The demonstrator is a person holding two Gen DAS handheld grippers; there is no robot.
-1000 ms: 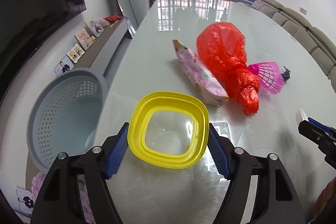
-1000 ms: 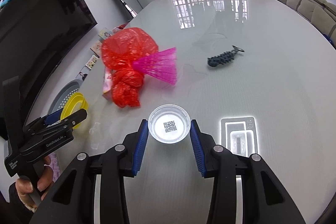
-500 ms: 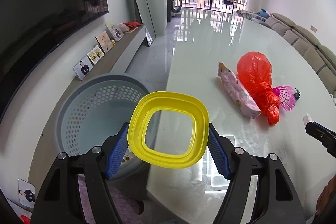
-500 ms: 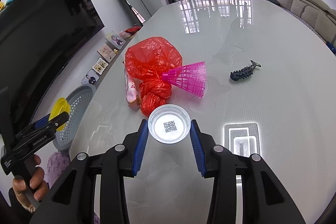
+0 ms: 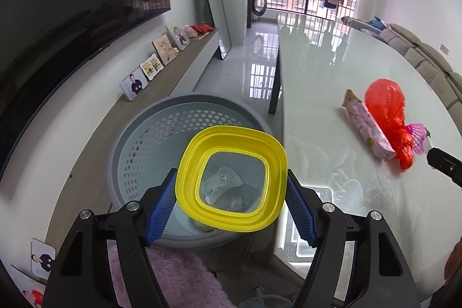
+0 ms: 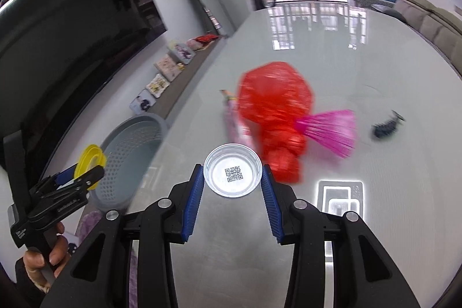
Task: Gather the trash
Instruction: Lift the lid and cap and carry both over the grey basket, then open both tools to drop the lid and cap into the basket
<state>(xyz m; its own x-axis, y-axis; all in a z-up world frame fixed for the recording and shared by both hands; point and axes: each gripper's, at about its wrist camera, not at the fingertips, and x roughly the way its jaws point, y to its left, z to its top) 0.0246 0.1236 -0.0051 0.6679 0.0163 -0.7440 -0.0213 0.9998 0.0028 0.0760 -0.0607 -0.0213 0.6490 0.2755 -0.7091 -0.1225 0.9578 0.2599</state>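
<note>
My left gripper (image 5: 231, 204) is shut on a yellow square-rimmed clear container (image 5: 232, 179), held in the air over the grey perforated basket (image 5: 135, 140) beside the table. Some trash lies at the basket's bottom. My right gripper (image 6: 233, 186) is shut on a small round clear lid with a QR code (image 6: 233, 173), above the glass table (image 6: 375, 54). On the table lie a red plastic bag (image 6: 274, 108), a pink snack packet (image 5: 366, 124), a pink shuttlecock-like net (image 6: 332, 132) and a small dark toy (image 6: 385, 129). The left gripper (image 6: 82, 178) with its yellow container (image 6: 89, 158) also shows in the right wrist view.
A large TV (image 6: 72, 28) hangs on the left wall above a low shelf with photo frames (image 5: 150, 65). A mirror (image 5: 210, 5) leans at the far wall. A sofa (image 5: 427, 59) lines the right side. A purple rug (image 5: 173, 276) lies below the basket.
My left gripper carried the yellow container leftward off the table to above the basket. My right gripper also shifted left with the lid, toward the table's left edge.
</note>
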